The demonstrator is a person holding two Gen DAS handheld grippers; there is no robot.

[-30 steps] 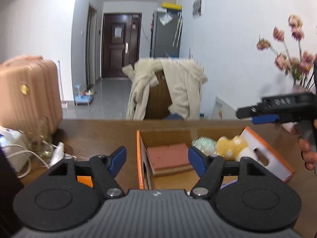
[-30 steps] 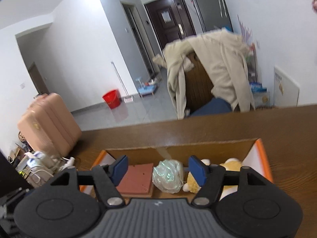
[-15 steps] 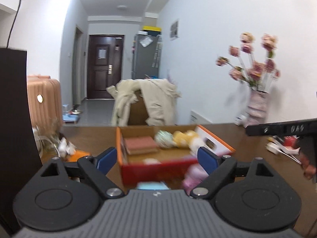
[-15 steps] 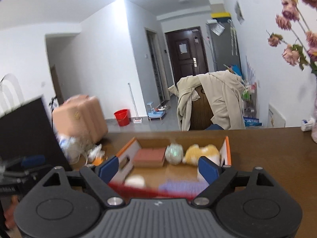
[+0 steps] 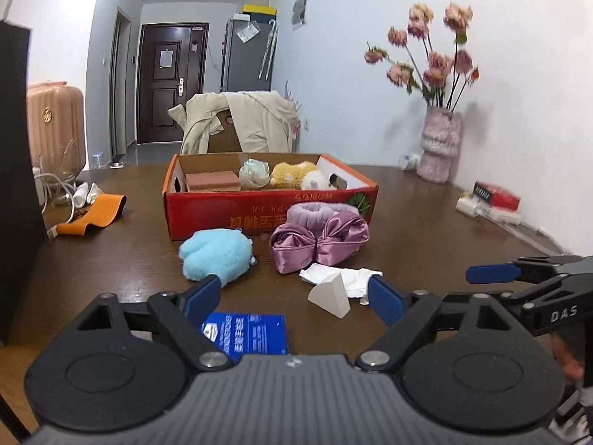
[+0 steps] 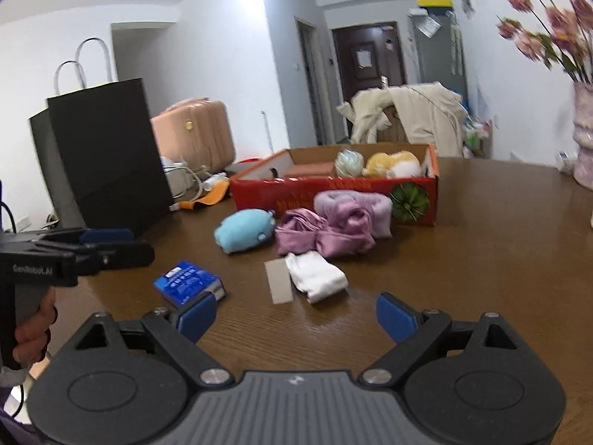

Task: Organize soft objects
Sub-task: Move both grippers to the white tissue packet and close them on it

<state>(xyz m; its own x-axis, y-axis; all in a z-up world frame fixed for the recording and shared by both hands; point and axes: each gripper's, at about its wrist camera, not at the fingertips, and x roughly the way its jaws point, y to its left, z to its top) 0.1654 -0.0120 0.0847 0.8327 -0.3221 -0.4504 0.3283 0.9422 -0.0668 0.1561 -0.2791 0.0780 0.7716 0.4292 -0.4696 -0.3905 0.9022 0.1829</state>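
Observation:
A red cardboard box (image 5: 267, 211) (image 6: 333, 191) stands on the brown table and holds a pink sponge (image 5: 212, 181), a pale mesh ball (image 5: 254, 172) and a yellow plush (image 5: 292, 174). In front of it lie a blue plush (image 5: 217, 254) (image 6: 244, 230), a purple satin bow headband (image 5: 318, 237) (image 6: 333, 222), a white folded cloth (image 5: 343, 276) (image 6: 317, 276) and a grey wedge sponge (image 5: 330, 296) (image 6: 280, 285). My left gripper (image 5: 294, 298) is open and empty above the near table. My right gripper (image 6: 294, 317) is open and empty too.
A blue tissue pack (image 5: 246, 335) (image 6: 189, 285) lies near my left gripper. A black paper bag (image 6: 100, 163) stands at the left. An orange strap (image 5: 92, 213) and cables lie left of the box. A vase of flowers (image 5: 439, 144) and a red packet (image 5: 496, 194) stand at the right.
Both grippers have pulled back from above the box toward the near table edge. The items in front of the box have come into view. Both stay open.

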